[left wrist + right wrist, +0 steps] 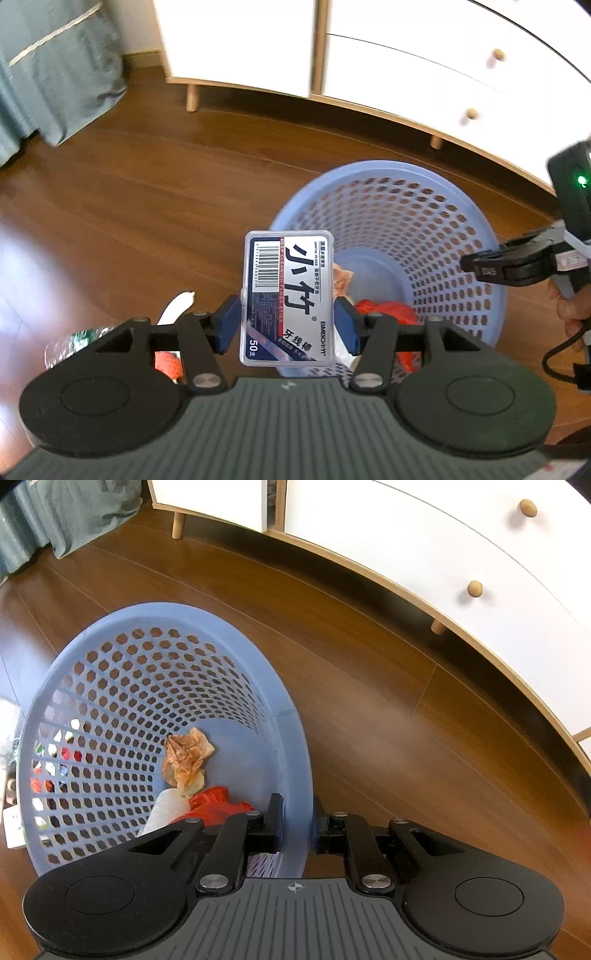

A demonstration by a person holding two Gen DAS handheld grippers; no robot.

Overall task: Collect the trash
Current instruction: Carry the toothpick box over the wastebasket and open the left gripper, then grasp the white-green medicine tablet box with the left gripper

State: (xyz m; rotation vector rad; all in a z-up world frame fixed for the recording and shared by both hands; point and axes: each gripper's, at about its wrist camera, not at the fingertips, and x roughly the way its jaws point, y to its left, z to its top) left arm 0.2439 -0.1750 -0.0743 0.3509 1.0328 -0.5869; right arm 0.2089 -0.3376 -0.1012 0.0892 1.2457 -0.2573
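Step in hand: carry to basket (388,206); left gripper (286,317) pinches the floss box (288,295) above the near rim; right gripper (295,827) is clamped on the basket wall; next: advance over the opening, then spread the jaws.

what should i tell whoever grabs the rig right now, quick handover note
Left gripper: shut on the floss box, held beside the basket.
Right gripper: clamped on the basket rim, tilting it.
Done: orange wrapper, red bag and a white bottle are in the basket.
Left: drop the floss box in; more litter lies on the floor by the left gripper.
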